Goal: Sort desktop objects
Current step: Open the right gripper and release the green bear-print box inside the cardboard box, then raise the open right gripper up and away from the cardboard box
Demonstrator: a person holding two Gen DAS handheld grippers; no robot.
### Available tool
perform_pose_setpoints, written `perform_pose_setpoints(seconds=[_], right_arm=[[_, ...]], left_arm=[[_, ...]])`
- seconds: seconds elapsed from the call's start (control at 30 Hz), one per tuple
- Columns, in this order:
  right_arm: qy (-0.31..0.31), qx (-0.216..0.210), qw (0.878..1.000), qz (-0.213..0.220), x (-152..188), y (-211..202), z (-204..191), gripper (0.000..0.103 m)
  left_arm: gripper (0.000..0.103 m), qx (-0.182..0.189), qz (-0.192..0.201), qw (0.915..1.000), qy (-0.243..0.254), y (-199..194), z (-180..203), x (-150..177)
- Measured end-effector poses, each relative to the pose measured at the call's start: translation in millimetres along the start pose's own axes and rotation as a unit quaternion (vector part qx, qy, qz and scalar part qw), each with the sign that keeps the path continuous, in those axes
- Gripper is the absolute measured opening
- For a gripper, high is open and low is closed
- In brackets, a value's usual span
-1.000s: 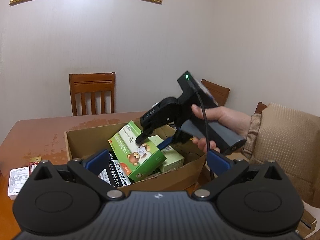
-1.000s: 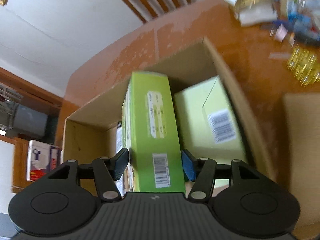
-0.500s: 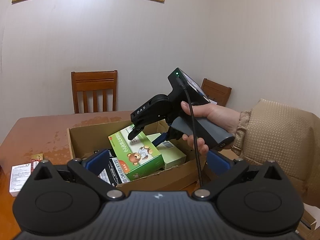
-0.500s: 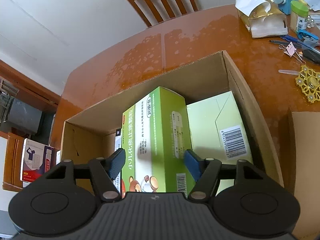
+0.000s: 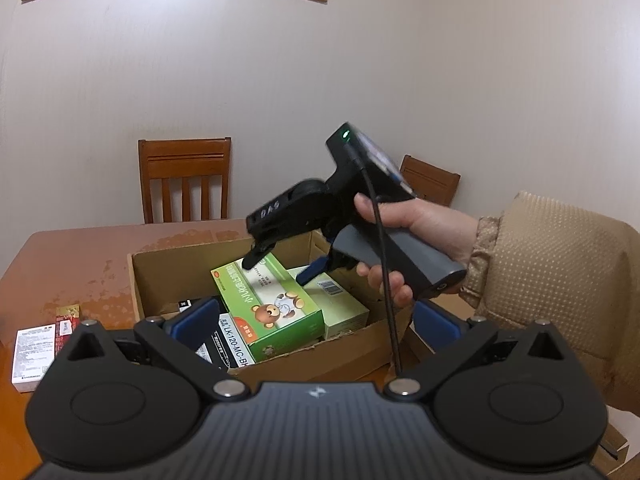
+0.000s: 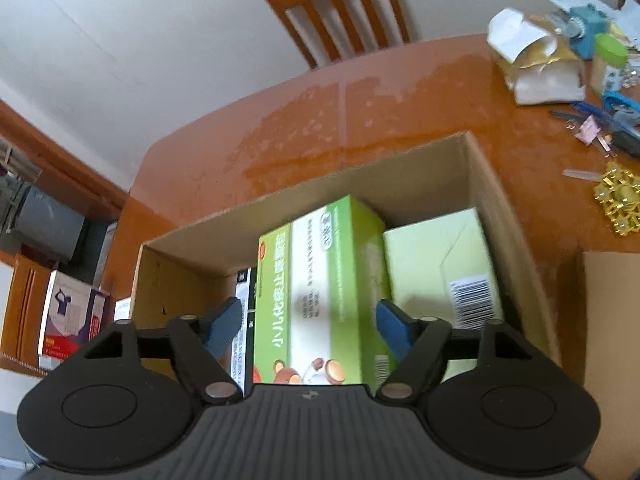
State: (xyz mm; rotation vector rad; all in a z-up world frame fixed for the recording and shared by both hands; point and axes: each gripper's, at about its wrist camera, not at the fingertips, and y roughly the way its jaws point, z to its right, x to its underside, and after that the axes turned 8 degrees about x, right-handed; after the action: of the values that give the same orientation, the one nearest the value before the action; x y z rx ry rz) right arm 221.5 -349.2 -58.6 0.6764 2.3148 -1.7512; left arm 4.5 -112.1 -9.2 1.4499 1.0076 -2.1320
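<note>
A green medicine box with a bear picture [image 5: 272,308] [image 6: 320,280] lies slanted inside the open cardboard box [image 5: 136,280] [image 6: 304,188]. It rests beside a pale green box [image 5: 344,308] [image 6: 440,264] and partly over a black box [image 5: 232,340]. A hand holds my right gripper [image 5: 278,270] [image 6: 308,328] just above the bear box. Its jaws are opening, and the bear box lies between them with the blue pads off its sides. In the foreground my left gripper [image 5: 314,320] is open and holds nothing.
A white and red packet [image 5: 34,354] lies on the brown table left of the carton. At the far right are a tissue pack [image 6: 536,64], pens, clips and a gold ornament [image 6: 620,204]. Wooden chairs [image 5: 184,180] stand behind; another cardboard piece [image 6: 608,320] lies to the right.
The bear box went from standing on edge between the right pads to lying flat in the carton. The right jaws spread off it and the gripper drew back a little. The left gripper stayed still.
</note>
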Motion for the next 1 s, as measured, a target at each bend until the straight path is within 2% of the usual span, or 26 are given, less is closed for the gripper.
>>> perform_pose_setpoints(seconds=[0.17,0.27,0.37,0.47,0.63,0.73,0.87,0.9,1.0], right_arm=[[0.015,0.008,1.0,-0.018,2.4,13.9,10.5,0.081],[0.018,0.001,1.0,-0.008,1.4,5.4,11.0,0.081],[-0.004,-0.012,1.0,-0.003,2.2,-1.9,-3.1,0.088],[-0.03,-0.012,0.999,0.01,2.1,-9.9,-21.1,0.088],[-0.058,0.019,0.998,0.018,1.9,-10.9,-37.4,0.088],[-0.038,-0.057,0.998,-0.011,1.3,-3.9,-36.3,0.088],[-0.034,-0.146,0.985,-0.084,11.2,22.8,-55.7,0.089],[-0.036,-0.15,0.984,-0.095,14.0,29.2,-61.2,0.089],[-0.064,-0.112,0.986,-0.102,20.6,41.0,-72.9,0.089]], left_arm=[[0.103,-0.003,0.002,1.0,0.001,-0.3,-0.8,1.2],[0.103,-0.005,0.0,1.0,-0.002,0.9,-2.4,1.5],[0.103,-0.006,0.002,1.0,-0.003,1.8,-3.6,0.9],[0.103,-0.006,0.001,1.0,-0.004,3.5,-3.5,0.8],[0.103,-0.007,0.002,1.0,-0.002,3.3,-2.5,2.4],[0.103,-0.009,0.002,0.9999,-0.003,4.9,-3.5,3.2],[0.103,-0.012,0.002,0.9999,-0.007,11.1,-3.8,2.3],[0.103,-0.013,0.002,0.9999,-0.007,11.7,-3.4,2.3],[0.103,-0.017,0.002,0.9998,-0.008,13.8,-1.9,2.2]])
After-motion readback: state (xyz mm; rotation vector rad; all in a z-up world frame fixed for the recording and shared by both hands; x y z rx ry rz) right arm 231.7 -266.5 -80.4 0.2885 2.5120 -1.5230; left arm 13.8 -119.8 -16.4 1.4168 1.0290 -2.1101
